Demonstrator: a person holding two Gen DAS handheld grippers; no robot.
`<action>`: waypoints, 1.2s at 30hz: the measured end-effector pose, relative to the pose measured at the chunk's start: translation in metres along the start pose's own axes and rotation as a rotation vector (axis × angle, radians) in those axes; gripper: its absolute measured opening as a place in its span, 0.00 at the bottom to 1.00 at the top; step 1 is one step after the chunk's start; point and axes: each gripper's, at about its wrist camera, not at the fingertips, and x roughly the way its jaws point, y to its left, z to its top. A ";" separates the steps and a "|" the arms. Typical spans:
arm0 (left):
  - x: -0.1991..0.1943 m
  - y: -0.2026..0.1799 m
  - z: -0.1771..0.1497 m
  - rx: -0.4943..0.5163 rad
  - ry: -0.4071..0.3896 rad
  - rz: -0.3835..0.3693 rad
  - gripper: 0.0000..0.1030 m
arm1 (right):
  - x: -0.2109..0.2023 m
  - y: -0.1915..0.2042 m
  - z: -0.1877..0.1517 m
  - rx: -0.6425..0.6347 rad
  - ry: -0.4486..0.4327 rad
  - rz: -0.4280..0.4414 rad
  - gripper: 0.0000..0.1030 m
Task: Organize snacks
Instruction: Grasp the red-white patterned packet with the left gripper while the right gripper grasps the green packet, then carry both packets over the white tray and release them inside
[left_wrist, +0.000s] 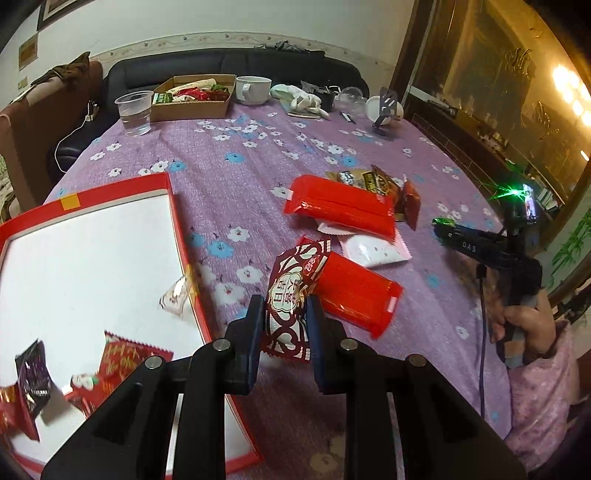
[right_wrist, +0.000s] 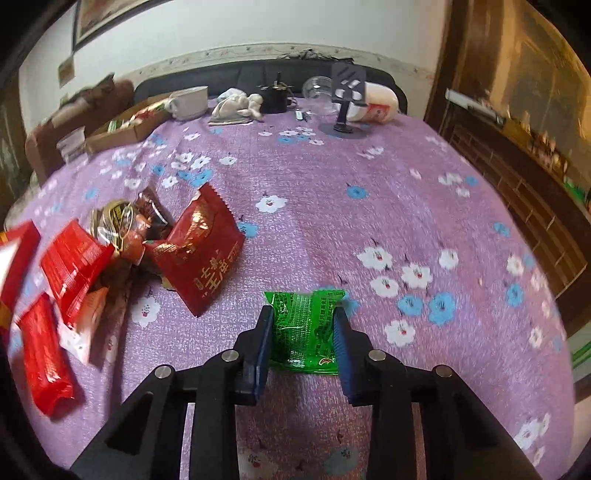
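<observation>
A: Status on the snack sort?

B: Mid-transfer, I'd say. Left gripper (left_wrist: 284, 317) is clamped tight on a dark-red-and-white patterned snack packet (left_wrist: 291, 295), lifted off the purple floral tablecloth (left_wrist: 258, 158), just right of the red-rimmed tray (left_wrist: 177, 221). Tray already has a few packets at its near-left end plus one clear-wrapped candy (left_wrist: 177, 295) by its right rim.

A: Right side?

B: Right gripper (right_wrist: 303, 343) has its pads against both sides of a green snack packet (right_wrist: 304, 328). Narrow gap, looks like a grip. Can't tell if the packet is off the cloth yet.

A: What's left on the table?

B: A pile in the middle: two long red packs, a red foil pouch (right_wrist: 201, 251), a white-pink sachet (left_wrist: 373, 253), some brown and gold wrappers.

A: Next move?

B: Probably carry left's packet over the tray rim, open over bare white floor, clear of the candy. Right then needs a clean lift. That film is slick and crinkly, so it could slip or twist.
</observation>
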 end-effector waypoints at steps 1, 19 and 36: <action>-0.001 0.000 -0.001 0.000 0.000 -0.005 0.19 | -0.001 -0.004 -0.001 0.025 0.005 0.024 0.30; -0.064 0.063 -0.021 -0.104 -0.141 0.082 0.20 | -0.043 0.113 0.002 0.156 0.063 0.802 0.29; -0.072 0.145 -0.045 -0.244 -0.156 0.222 0.20 | -0.051 0.276 -0.016 -0.085 0.145 0.874 0.29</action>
